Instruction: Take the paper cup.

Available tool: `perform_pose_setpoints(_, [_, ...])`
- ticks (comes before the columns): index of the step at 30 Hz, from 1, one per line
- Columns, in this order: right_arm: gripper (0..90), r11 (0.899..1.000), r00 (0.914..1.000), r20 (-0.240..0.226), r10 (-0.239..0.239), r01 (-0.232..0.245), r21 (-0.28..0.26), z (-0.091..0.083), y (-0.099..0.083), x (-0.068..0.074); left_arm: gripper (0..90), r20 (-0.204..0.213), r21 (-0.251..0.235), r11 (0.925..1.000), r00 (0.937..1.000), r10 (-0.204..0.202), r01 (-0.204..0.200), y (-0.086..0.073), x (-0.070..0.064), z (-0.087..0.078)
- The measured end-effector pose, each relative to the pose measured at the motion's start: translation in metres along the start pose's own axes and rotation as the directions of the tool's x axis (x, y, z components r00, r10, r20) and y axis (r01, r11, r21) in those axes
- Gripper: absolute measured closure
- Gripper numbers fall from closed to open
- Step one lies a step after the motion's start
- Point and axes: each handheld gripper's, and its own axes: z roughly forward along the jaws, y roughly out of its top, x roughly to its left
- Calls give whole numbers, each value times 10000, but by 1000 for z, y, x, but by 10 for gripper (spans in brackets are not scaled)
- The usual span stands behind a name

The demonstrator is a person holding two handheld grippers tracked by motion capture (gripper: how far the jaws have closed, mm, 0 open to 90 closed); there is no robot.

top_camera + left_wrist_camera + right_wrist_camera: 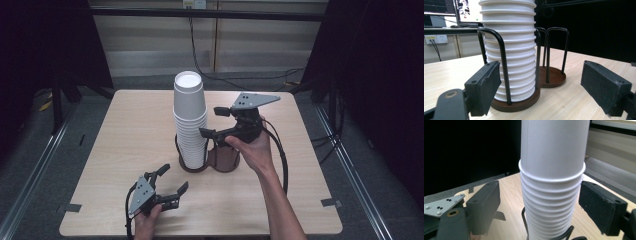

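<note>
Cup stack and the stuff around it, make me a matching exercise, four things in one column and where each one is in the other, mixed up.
Things:
1. cup stack
2. empty ring
3. right gripper
4. left gripper

Places or states:
A. low near the table's front edge, jaws open
B. open jaws either side of the upper cups
C. bare brown base, nothing in it
D. upside down in the holder's other ring

Pairs: 1-D, 2-C, 3-B, 4-A

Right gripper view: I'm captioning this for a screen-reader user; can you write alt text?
A tall stack of white paper cups stands upside down between the right gripper's two open black jaws, which flank it without touching. Below, the light wooden table shows.
</note>
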Motion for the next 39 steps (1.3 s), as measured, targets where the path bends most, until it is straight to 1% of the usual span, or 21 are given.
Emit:
perform_pose_setpoints(5, [165,9993,9997,-59,-237,239,302,2,16,-1,161,3,3,10000,10000,6,-6,0,0,0])
perform_pose_setpoints(9, [149,9975,9995,-53,-323,326,630,4,27,-4,161,21,4,10000,10000,8,-8,0,0,0])
perform_pose_setpoints(13, [147,9962,9991,-53,-415,418,761,7,38,-7,162,27,4,10000,10000,7,-7,0,0,0])
perform_pose_setpoints(15, [147,9943,9988,-144,-461,473,953,9,45,-8,161,27,8,10000,10000,14,-14,0,0,0])
perform_pose_setpoints(16, [146,9931,9985,-103,-532,540,1037,9,48,-8,161,32,8,10000,10000,14,-14,0,0,0])
perform_pose_setpoints(17, [145,9926,9983,-66,-581,585,1063,10,50,-7,161,38,9,10000,10000,10,-10,0,0,0])
perform_pose_setpoints(18, [145,9923,9981,-153,-598,611,1073,10,53,-8,161,48,13,10000,10000,4,-4,0,0,0])
perform_pose_setpoints(20, [145,9915,9974,-149,-707,719,1083,12,59,-8,161,56,8,10000,10000,-6,6,0,0,0])
perform_pose_setpoints(25, [145,9889,9967,-174,-791,807,1247,18,67,-9,161,50,6,10000,10000,8,-8,0,0,0])
perform_pose_setpoints(27, [145,9865,9961,-90,-881,885,1381,21,71,-11,161,79,-3,10000,10000,10,-10,0,0,0])
perform_pose_setpoints(29, [145,9863,9965,-129,-829,839,1418,23,74,-15,161,86,4,10000,10000,9,-9,0,0,0])
perform_pose_setpoints(31, [145,9836,9959,-134,-893,903,1564,25,78,-17,161,97,11,10000,10000,10,-10,0,0,0])
perform_pose_setpoints(33, [143,9830,9959,-120,-894,902,1597,26,81,-18,161,148,9,10000,9999,-23,23,0,0,0])
perform_pose_setpoints(35, [143,9835,9958,-218,-891,914,1560,28,86,-19,161,144,7,10000,9999,-24,24,0,0,0])
perform_pose_setpoints(37, [142,9825,9955,-179,-933,950,1601,30,88,-19,161,139,-17,10000,9999,-62,62,0,0,0])
perform_pose_setpoints(39, [142,9814,9952,-307,-931,969,1658,34,90,-20,161,137,-20,10000,9999,-68,68,0,0,0])
